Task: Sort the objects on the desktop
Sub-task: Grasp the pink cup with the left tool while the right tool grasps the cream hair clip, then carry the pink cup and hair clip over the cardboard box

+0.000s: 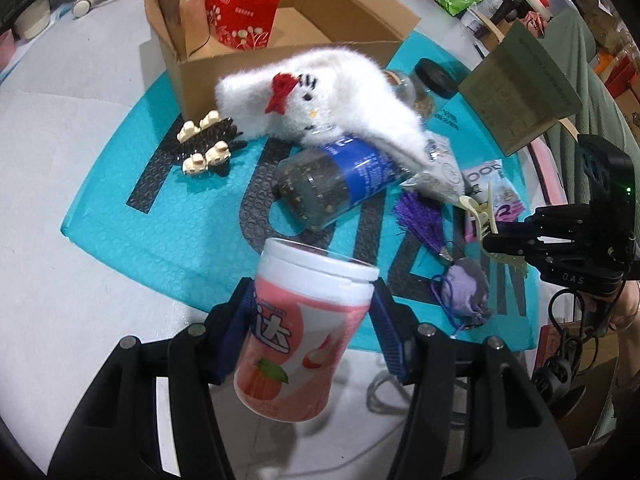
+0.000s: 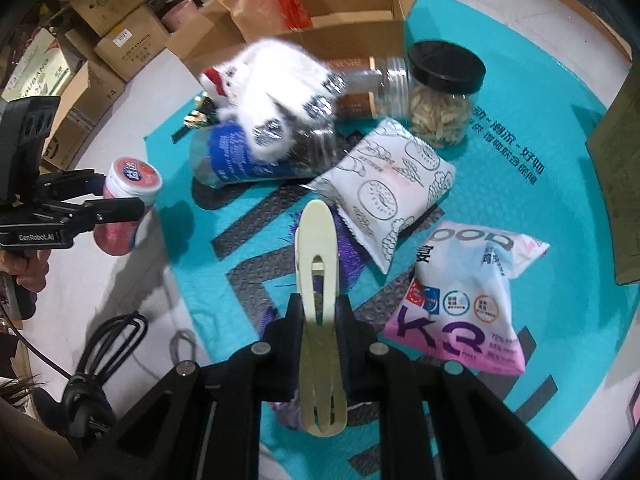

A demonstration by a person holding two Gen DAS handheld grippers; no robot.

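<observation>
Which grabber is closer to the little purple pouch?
Right. The right gripper, shut on the cream hair clip, hangs just above the purple pouch. The left gripper, holding the pink jar, sits farther off beside it.

Left wrist view: sits just behind the left gripper [image 1: 314,312], looking steeply down along its fingers [image 1: 240,320] at the worktop [image 1: 80,160], close above the teal mat [image 1: 160,232].
Right wrist view: sits just behind the right gripper [image 2: 318,320], also tilted down, close over the same teal mat [image 2: 560,160] from the opposite side.
Shared ground: both see the cardboard box [image 1: 280,60] [image 2: 352,12] at the far edge and the white plush [image 1: 320,92] [image 2: 272,80] (mid-mat).
Cross-sight: each view catches the other gripper at its edge [image 1: 508,240] [image 2: 120,196].
</observation>
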